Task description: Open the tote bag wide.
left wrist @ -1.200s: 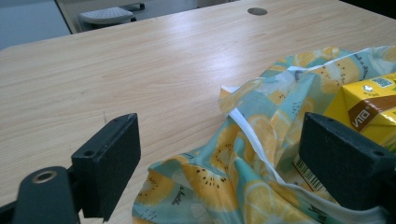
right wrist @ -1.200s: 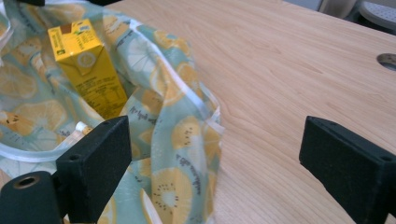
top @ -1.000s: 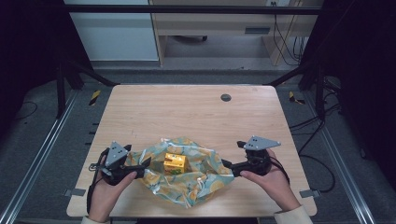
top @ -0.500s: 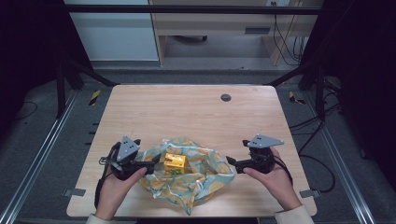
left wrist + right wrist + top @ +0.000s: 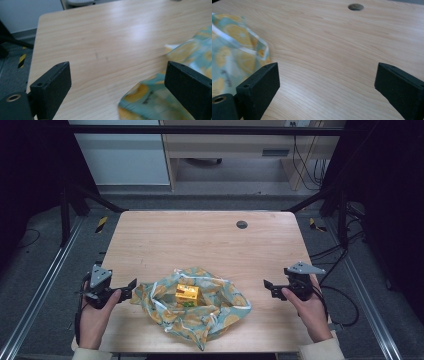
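A small yellow box (image 5: 187,294) sits at the centre of a crumpled lemon-print cloth (image 5: 220,312), which lies rumpled on the near half of the wooden table (image 5: 200,237), closer to the person's edge than to the far one. The left gripper (image 5: 131,286) hovers at the cloth's left edge, its jaws having just been opening and now spread wide, with a fold of fabric lying loose between them and not pinched. The right gripper (image 5: 266,286) hangs clear of the cloth's right side, jaws likewise spread, with bare wood between them.

The work looks like wrapping or unwrapping the box. To do it well, each gripper should probably take a true corner or hemmed edge, not a bunched fold, and draw outward evenly so the box does not tip or slide off centre.

The tabletop is pale wood grain with a round cable hole (image 5: 242,224) near its far edge. Beyond it lie a grey floor, metal rails (image 5: 40,290), black frame posts, trailing cables (image 5: 345,255) and a light cabinet (image 5: 120,155) against the back wall.
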{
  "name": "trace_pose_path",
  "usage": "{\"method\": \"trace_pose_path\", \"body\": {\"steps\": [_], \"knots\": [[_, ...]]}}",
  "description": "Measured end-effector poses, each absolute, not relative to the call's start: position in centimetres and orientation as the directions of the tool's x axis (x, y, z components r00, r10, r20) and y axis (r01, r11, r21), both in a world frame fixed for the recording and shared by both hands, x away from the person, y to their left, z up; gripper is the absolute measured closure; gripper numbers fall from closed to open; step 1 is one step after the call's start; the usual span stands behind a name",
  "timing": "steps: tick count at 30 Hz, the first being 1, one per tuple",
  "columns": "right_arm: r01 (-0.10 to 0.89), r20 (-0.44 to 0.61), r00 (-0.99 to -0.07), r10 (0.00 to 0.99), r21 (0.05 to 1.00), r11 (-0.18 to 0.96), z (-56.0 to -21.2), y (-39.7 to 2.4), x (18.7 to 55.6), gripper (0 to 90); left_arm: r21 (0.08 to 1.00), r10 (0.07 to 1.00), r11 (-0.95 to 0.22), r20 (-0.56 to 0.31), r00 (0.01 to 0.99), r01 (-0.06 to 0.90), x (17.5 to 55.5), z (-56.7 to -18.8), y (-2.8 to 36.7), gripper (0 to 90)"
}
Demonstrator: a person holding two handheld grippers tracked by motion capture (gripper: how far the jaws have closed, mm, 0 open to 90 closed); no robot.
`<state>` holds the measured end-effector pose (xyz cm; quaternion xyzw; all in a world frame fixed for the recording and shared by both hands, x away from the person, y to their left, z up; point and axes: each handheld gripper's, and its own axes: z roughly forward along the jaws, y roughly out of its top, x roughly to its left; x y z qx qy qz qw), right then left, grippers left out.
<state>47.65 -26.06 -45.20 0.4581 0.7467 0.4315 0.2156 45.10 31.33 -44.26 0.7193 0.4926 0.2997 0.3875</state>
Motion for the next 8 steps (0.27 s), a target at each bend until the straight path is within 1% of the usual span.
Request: {"method": "trace_pose_path", "body": {"steps": [6, 8], "knots": [[0.552, 0.096, -0.437, 0.894, 0.814, 0.183, -46.7, -27.7, 48.0, 6.7, 0.8, 0.943, -0.249, 0.072, 0.324, 0.546, 45.7, -45.8, 32.0, 7.0], [0.562, 0.089, -0.432, 0.897, 0.805, 0.191, -47.0, -27.9, 48.1, 7.2, 0.787, 0.949, -0.252, 0.088, 0.302, 0.563, 45.9, -46.1, 32.2, 7.0]]}}
